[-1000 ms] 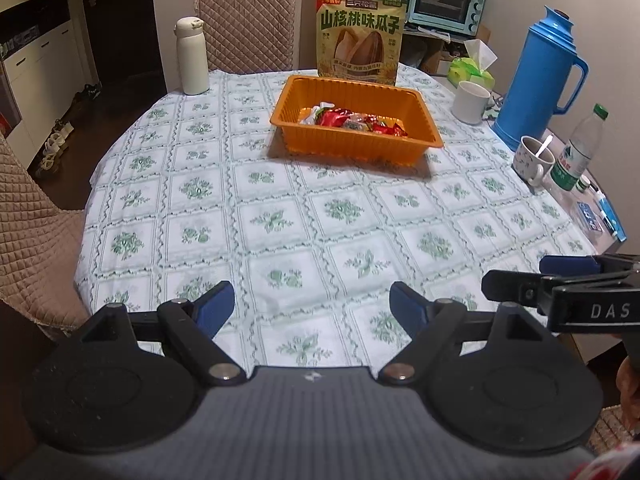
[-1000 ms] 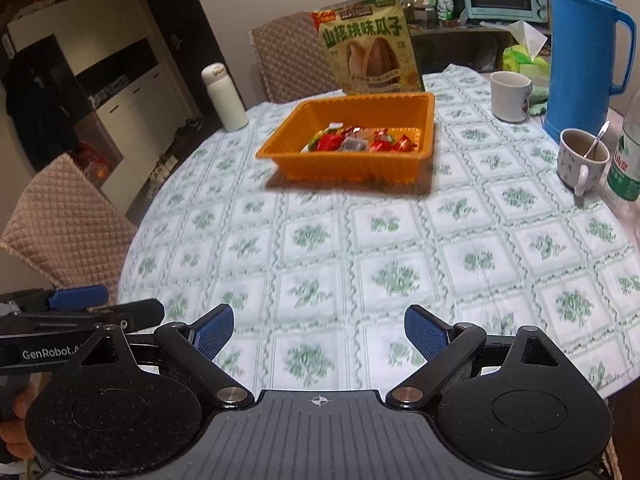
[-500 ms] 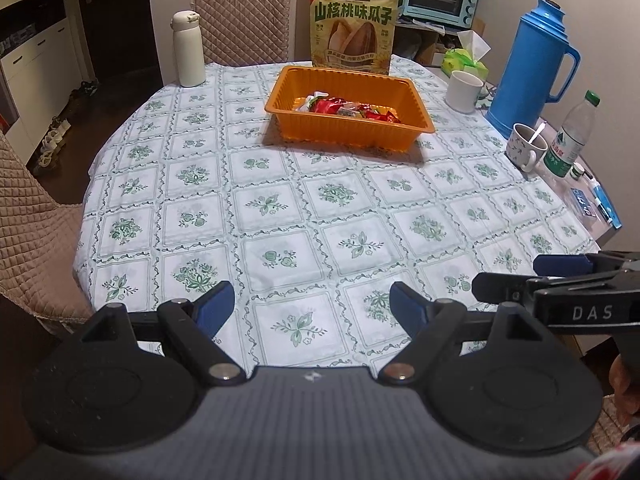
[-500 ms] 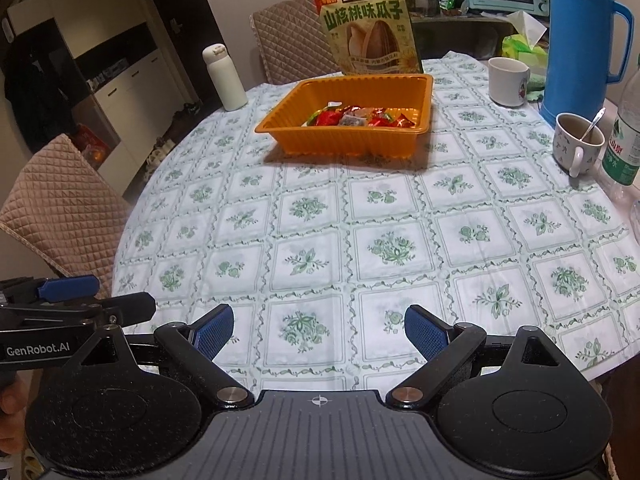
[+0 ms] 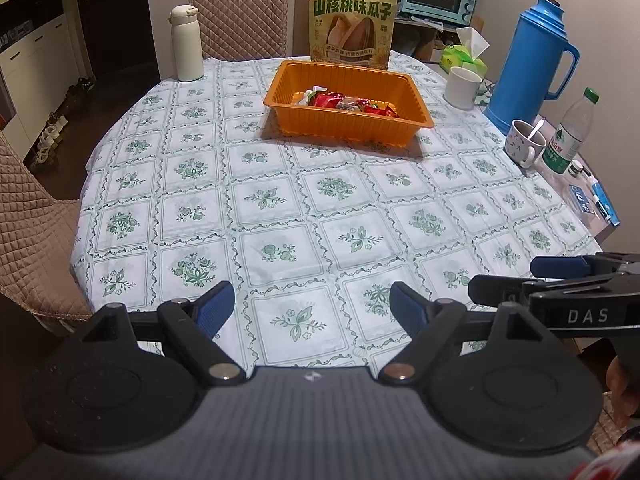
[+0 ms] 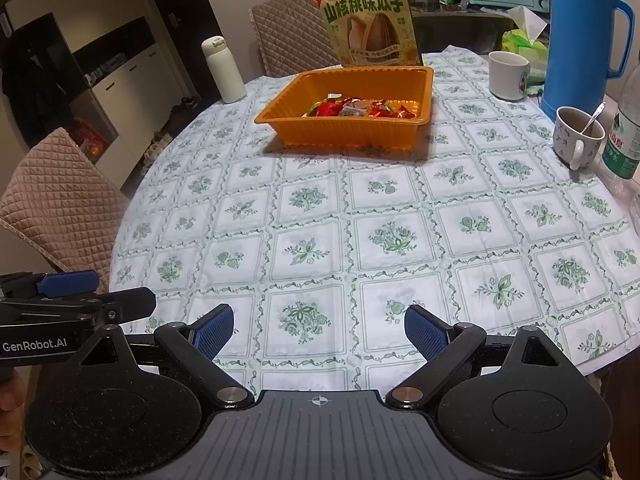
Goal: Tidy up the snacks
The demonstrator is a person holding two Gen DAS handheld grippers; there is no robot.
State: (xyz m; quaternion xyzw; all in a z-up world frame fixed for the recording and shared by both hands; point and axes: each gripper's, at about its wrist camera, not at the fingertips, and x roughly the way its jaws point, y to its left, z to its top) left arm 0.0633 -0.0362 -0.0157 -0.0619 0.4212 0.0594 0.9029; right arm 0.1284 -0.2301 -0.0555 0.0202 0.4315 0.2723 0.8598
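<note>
An orange tray [image 5: 348, 126] [image 6: 348, 132] stands at the far side of the round table and holds several wrapped snacks [image 5: 346, 102] [image 6: 354, 108]. A large sunflower-seed bag [image 5: 352, 24] [image 6: 370, 20] stands upright just behind it. My left gripper [image 5: 312, 308] is open and empty over the table's near edge. My right gripper [image 6: 319, 330] is also open and empty over the near edge, to the right of the left one. Each gripper shows at the side of the other's view, the right one [image 5: 560, 280] and the left one [image 6: 80, 292].
A white flask [image 5: 186, 42] stands at the far left. A white mug [image 5: 462, 88], a blue thermos [image 5: 524, 68], a cup with a spoon [image 5: 524, 142] and a water bottle [image 5: 572, 136] line the right side. Quilted chairs [image 5: 28, 224] stand around the flowered tablecloth [image 5: 320, 208].
Both grippers have drawn back from the tray toward the table's near edge and risen a little. Both stay open and empty. Nothing on the table has moved.
</note>
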